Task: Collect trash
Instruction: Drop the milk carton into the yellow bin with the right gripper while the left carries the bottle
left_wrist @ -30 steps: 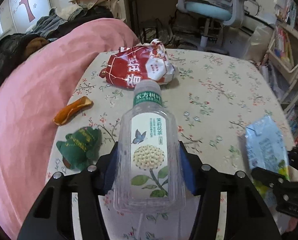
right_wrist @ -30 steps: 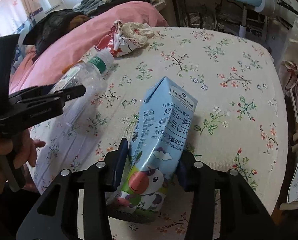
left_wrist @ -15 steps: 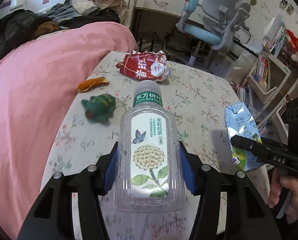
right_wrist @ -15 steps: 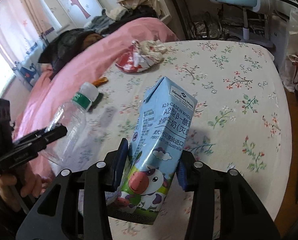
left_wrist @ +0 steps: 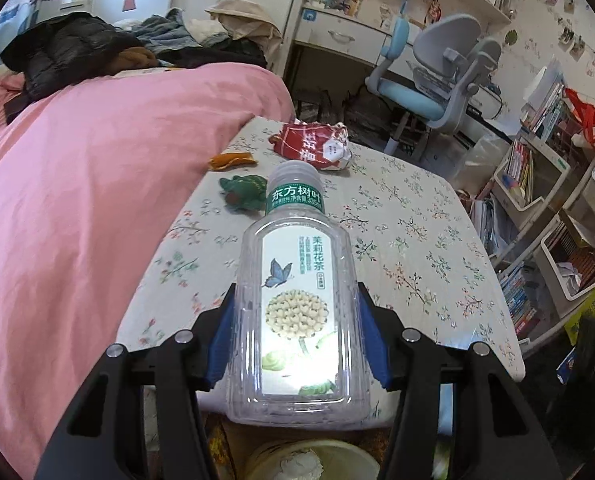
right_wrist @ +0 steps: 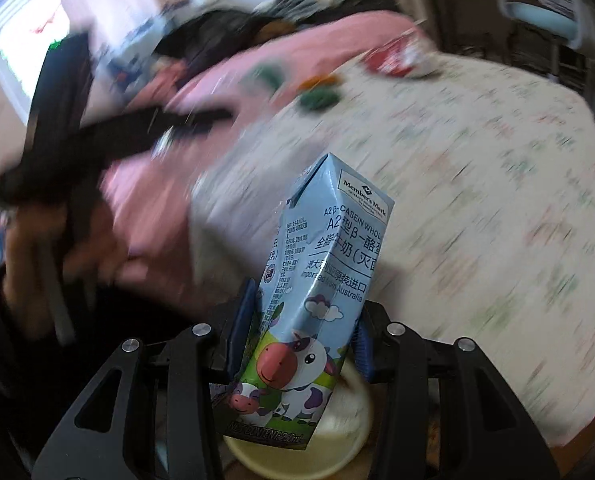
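Left wrist view: left tool (left_wrist: 297, 332) clamped on clear plastic bottle (left_wrist: 295, 308), blue pads pressed against both sides, jaws about half open around its width. Bottle at centre frame, green-banded neck pointing up-frame, white label with butterfly and flower facing camera, looks empty. Base of bottle hanging past near edge of table (left_wrist: 417, 248), above pale round bin (left_wrist: 309, 460) at bottom centre, white crumpled trash inside. On floral tablecloth, upper centre: red and white snack bag (left_wrist: 313, 148), crumpled. Just left of it, orange wrapper (left_wrist: 231, 160); below that, green frog toy (left_wrist: 243, 192). All three well apart from bottle. Pink bed (left_wrist: 89, 200) filling left half, dark clothes piled at upper left. Blue-grey chair (left_wrist: 437, 92) upper right, bookshelves down right edge.

Right wrist view: heavy motion blur on background, tool and load sharp. Right tool (right_wrist: 301, 340) gripping light-blue milk carton (right_wrist: 317, 292) by its lower half, pads tight on both sides, jaws under half open. Carton upright, slightly tilted right, cow print at bottom, centre frame. Bin (right_wrist: 337, 432) directly under carton at bottom centre. Left tool (right_wrist: 117, 136) as dark smear at upper left, hand (right_wrist: 37, 240) below it. Snack bag (right_wrist: 397, 56) top right of centre, frog toy (right_wrist: 317, 100) and orange wrapper (right_wrist: 317, 80) left of it, all blurred.
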`<state>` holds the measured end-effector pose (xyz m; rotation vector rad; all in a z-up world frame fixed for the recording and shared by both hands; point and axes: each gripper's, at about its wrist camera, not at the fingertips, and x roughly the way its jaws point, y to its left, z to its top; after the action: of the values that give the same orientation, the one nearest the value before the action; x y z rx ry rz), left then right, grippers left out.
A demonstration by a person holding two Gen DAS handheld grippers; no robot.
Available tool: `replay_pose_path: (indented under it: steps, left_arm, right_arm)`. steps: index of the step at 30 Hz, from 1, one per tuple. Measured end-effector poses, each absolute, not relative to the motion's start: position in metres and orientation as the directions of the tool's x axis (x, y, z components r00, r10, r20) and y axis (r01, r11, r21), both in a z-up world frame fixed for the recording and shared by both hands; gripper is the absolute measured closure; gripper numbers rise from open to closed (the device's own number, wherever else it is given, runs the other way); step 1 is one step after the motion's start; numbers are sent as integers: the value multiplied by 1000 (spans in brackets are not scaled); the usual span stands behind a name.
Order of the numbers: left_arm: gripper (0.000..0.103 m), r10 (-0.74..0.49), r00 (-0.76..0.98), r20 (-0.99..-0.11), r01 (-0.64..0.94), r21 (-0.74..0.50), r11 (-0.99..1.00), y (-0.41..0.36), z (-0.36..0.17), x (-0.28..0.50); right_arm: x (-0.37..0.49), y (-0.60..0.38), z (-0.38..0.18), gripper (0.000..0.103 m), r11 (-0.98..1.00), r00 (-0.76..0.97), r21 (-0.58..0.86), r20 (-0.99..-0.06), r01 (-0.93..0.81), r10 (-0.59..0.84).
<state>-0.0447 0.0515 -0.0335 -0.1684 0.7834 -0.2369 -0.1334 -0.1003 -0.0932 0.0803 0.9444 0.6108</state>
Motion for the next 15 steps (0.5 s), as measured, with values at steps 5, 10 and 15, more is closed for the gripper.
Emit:
replay_pose_path:
  steps: [5,10,15]
  left_arm:
    - [49,-271,690,-672,140,-244,960,63,-34,-65]
    - [49,-270,699,-662,155,-228,961,65,-33,-82]
    - [49,-279,694,-664,168,-228,959,66,-36,-91]
  right_arm:
    - [-178,-58,-124,61,799,321,303,-798,-519,510]
    - [-191,-35,-150,54,799,240,249,-868,-548,435]
    - [-187,-46,-148,44,839,286,257,-858,-480,427]
